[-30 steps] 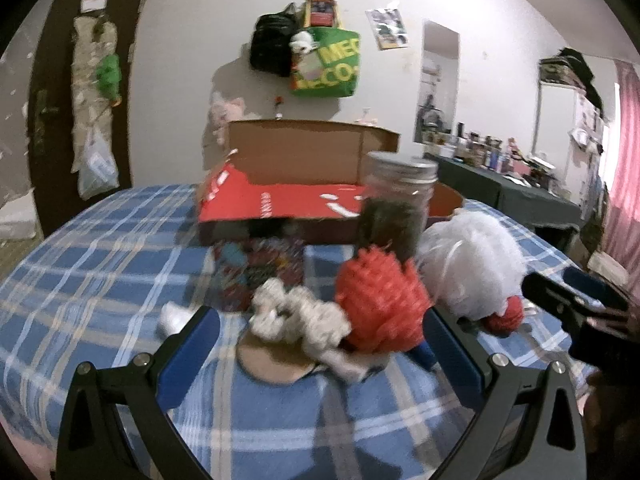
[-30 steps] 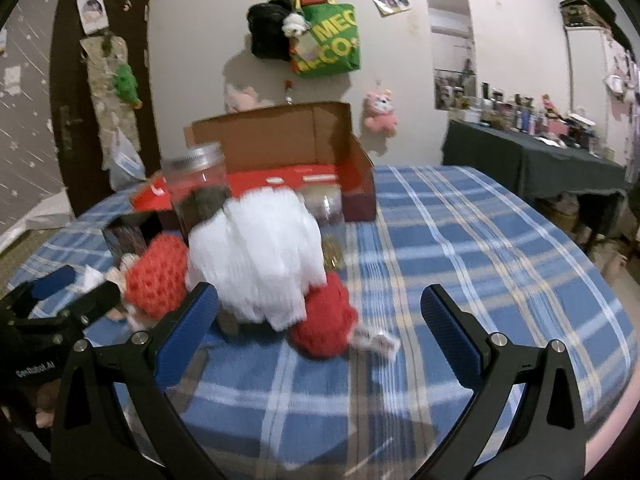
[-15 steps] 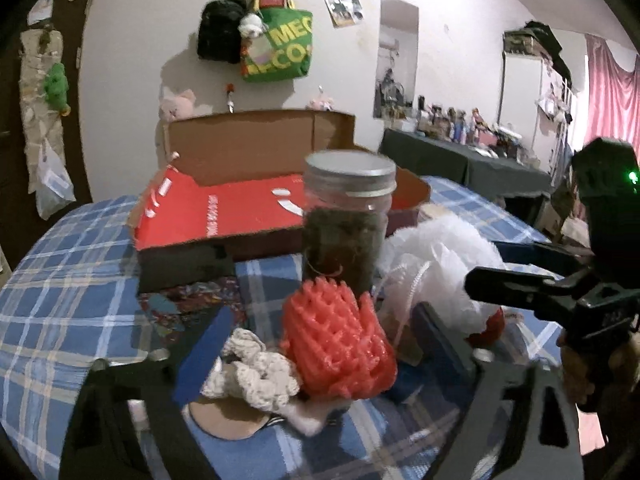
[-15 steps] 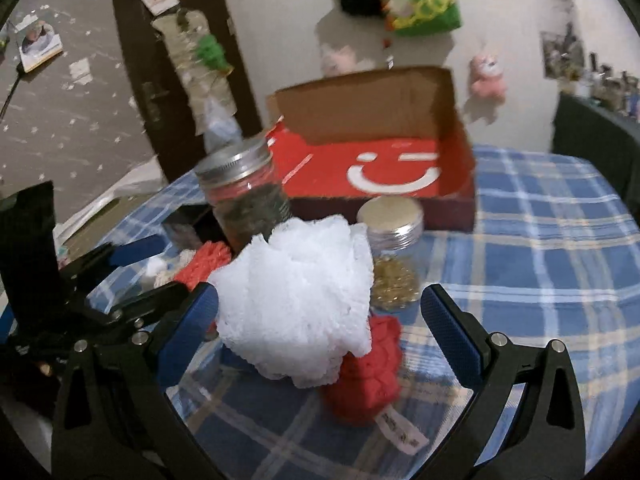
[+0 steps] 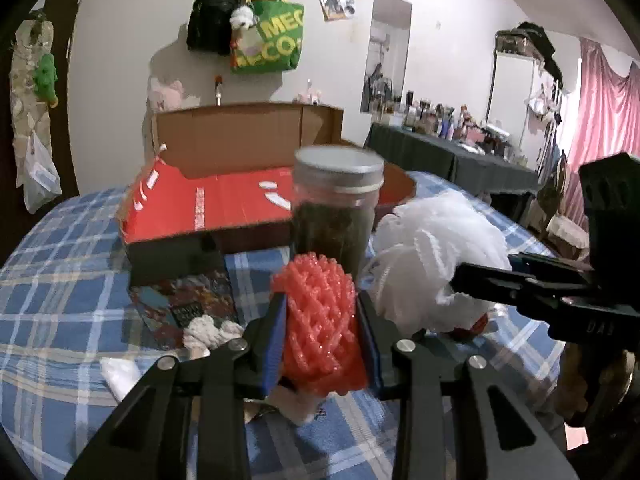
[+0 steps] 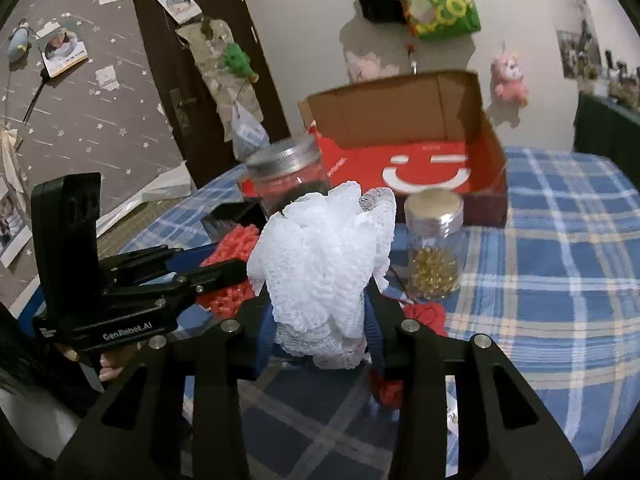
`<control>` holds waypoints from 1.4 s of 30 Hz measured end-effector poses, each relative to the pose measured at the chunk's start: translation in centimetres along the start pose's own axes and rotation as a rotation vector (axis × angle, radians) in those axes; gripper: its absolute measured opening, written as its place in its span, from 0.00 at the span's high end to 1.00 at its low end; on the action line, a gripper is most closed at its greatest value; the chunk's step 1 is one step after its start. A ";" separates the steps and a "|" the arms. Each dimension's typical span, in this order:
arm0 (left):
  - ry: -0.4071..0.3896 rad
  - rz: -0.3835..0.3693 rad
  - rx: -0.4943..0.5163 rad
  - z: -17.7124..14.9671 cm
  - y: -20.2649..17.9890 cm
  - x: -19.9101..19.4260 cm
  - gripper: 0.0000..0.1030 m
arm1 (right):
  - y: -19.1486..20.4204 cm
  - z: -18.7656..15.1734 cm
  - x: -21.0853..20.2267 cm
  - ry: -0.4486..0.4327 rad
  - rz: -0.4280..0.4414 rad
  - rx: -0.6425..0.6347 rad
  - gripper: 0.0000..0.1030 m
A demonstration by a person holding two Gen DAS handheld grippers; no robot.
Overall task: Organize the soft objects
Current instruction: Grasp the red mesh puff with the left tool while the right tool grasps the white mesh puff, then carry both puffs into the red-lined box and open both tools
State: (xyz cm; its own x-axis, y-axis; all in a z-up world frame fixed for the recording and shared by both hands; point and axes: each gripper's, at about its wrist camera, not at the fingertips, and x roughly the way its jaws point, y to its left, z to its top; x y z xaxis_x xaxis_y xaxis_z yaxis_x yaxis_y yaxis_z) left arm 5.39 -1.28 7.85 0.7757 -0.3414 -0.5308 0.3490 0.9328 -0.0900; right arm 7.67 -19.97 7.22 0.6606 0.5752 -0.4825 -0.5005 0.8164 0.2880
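Left gripper (image 5: 320, 340) fingers pinch the red mesh ball (image 5: 318, 320); right gripper (image 6: 320, 320) fingers pinch the white pouf (image 6: 324, 264), both just above the worktop (image 6: 560, 280). Lift clear of the jars (image 6: 434, 244), then carry to the open box (image 6: 420, 148).

Knobbly coral plastic mesh ball (image 5: 320, 320), frilly white net pouf (image 6: 324, 264), matt cardboard box (image 6: 404, 116), woven plaid tablecloth (image 6: 560, 264)

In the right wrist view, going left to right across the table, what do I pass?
left gripper shut on the red mesh ball → dark-filled jar → white mesh puff held in the right gripper → jar of gold beads
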 end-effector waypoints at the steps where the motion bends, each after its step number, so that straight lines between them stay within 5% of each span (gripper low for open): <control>1: -0.009 -0.003 0.003 0.1 0.0 -0.3 0.65 | 0.2 0.1 -0.4 -0.013 -0.010 -0.004 0.65; 25: -0.171 0.044 0.053 5.3 2.7 -4.9 0.65 | 3.4 4.6 -7.3 -0.241 -0.113 -0.097 0.65; 42: -0.014 -0.044 0.196 12.7 4.9 1.1 0.65 | -0.6 13.4 -2.9 -0.155 -0.108 -0.162 0.65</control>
State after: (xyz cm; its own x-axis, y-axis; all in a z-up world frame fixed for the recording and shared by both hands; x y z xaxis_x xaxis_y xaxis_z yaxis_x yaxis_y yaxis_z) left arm 14.58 1.45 17.51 0.7642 -0.3847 -0.5177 0.4777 0.8769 0.0535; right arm 13.52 -21.43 19.55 0.7867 0.4966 -0.3668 -0.4978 0.8616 0.0990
